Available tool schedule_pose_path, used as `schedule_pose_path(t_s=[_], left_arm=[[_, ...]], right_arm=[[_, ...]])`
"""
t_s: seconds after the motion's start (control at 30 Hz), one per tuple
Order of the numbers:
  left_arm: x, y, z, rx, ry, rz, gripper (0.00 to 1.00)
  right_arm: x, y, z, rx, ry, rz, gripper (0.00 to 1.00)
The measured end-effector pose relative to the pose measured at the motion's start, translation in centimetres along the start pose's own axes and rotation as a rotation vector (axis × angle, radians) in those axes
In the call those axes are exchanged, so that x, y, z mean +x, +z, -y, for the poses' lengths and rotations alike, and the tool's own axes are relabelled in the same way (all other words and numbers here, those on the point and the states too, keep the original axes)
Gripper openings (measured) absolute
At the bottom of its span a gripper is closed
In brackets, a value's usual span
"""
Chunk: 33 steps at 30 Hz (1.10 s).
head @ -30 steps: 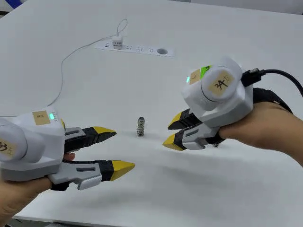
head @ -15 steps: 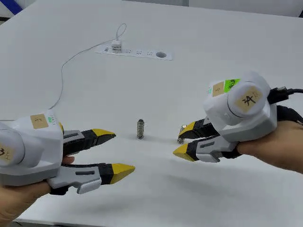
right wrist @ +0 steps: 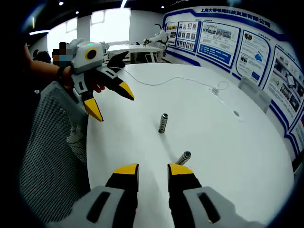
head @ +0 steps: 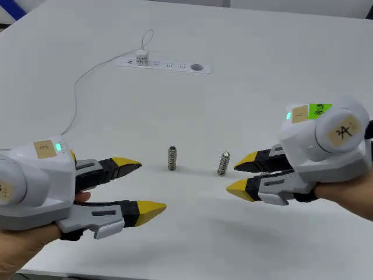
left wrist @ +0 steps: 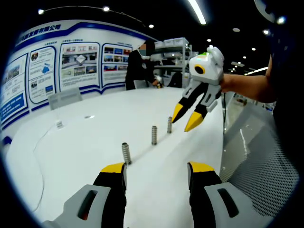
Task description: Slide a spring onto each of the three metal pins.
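- Head view: two coiled springs stand upright on the white bench (head: 280,64), the first spring (head: 172,158) and, to its right and apart from it, the second spring (head: 224,163). The pins inside them cannot be made out. The right gripper (head: 240,173) hovers level just beside the second spring with its tips pointing left, jaws spread and empty. The left gripper (head: 144,185) points right from the near left corner, jaws wide apart with nothing between them.
- Left gripper view: beyond the left gripper's (left wrist: 156,167) own spread jaws, three springs stand in a row. They are the first spring (left wrist: 126,153), the second spring (left wrist: 154,135) and a third spring (left wrist: 169,125), which is just beside the right gripper's (left wrist: 184,119) tips. All three look coiled, though the third is too small to be sure.
- Right gripper view: the right gripper's (right wrist: 153,169) own jaws show a narrow gap and hold nothing. The second spring (right wrist: 183,158) sits just past their tips and the first spring (right wrist: 163,123) lies farther on. Beyond them the left gripper (right wrist: 113,105) is held out over the bench edge.
- Judgement: the sliding-on looks finished, or at its last check. The next move calls for drawing the right gripper clear without knocking the upright springs. If the third spring is not fully seated, it needs a light press down.
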State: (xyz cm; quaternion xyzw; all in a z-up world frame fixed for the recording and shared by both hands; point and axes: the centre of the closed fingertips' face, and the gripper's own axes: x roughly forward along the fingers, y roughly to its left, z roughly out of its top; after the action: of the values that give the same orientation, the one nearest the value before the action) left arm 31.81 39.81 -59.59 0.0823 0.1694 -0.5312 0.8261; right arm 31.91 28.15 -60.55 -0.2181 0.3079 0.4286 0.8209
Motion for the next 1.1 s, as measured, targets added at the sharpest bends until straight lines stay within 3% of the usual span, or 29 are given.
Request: schedule_pose_path(t_s=[0.47, 1.1], left_arm=[[0.1, -0.1, 0.1, -0.003, -0.004, -0.002, 0.54], [0.4, -0.3, 0.3, -0.007, -0.016, -0.005, 0.55]], right_arm=[[-2.1, -1.7, 0.7, 0.07, -0.047, 0.051, 0.28], [-4.7, -4.8, 2.1, 0.158, -0.127, 0.116, 0.39]])
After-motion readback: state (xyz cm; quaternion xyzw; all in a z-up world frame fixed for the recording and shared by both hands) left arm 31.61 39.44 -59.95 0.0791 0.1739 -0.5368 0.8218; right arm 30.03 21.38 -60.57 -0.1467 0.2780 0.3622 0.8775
